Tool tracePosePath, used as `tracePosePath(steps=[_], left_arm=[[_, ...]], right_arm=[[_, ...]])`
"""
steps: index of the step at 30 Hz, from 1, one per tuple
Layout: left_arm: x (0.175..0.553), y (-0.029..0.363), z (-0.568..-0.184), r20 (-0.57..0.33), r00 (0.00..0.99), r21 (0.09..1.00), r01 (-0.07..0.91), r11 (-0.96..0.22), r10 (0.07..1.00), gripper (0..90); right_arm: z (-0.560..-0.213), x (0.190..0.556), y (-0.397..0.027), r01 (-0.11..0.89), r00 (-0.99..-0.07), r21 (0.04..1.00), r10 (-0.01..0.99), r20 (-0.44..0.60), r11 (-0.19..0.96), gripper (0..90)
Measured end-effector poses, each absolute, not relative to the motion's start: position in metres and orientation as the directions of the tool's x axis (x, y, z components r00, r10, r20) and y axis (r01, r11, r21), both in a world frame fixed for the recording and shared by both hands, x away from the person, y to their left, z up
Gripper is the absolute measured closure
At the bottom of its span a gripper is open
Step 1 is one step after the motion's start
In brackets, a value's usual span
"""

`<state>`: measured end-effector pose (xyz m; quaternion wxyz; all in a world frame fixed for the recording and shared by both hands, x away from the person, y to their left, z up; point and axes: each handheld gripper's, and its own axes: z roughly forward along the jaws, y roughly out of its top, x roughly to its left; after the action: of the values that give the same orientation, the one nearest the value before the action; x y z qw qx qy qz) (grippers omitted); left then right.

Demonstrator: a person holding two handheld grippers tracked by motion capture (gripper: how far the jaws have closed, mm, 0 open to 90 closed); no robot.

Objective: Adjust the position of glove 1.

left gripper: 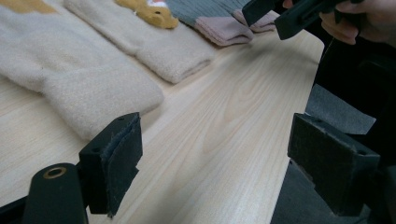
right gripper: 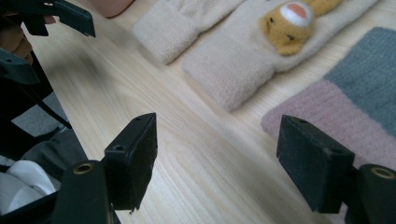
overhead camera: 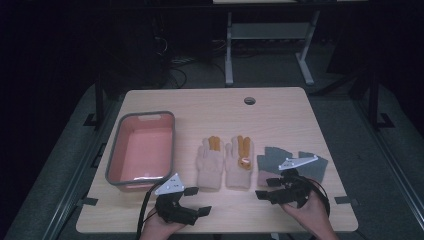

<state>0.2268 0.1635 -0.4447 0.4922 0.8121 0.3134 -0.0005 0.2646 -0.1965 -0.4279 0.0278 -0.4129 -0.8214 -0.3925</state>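
Two grippers, left gripper (overhead camera: 192, 201) and right gripper (overhead camera: 267, 188), hover with jaws apart, empty, at six o'clock of the cream gloves (overhead camera: 225, 165) on the desk (overhead camera: 280, 110).

Grey glove (overhead camera: 280, 161) partly behind right claw (overhead camera: 266, 189)

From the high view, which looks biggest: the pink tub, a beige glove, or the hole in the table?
1. Pink tub
2. Beige glove; its partner looks alike
3. Hole

Cream gloves (overhead camera: 223, 162), orange fingertips, one with an orange bear face. Grey gloves (overhead camera: 280, 159), pink cuffs. Pink tub (overhead camera: 142, 150), grey rim. Pale woodgrain desk (overhead camera: 280, 107).
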Motion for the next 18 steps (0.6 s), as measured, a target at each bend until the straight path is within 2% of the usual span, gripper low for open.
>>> tracePosePath(steps=[18], left_arm=[[0.228, 0.165, -0.444, -0.304, 0.807, 0.799, 0.505, -0.325, 0.506, 17.7]], right_arm=[[-0.402, 0.297, -0.169, 0.675, -0.699, 0.595, 0.637, 0.325, 0.437, 31.1]])
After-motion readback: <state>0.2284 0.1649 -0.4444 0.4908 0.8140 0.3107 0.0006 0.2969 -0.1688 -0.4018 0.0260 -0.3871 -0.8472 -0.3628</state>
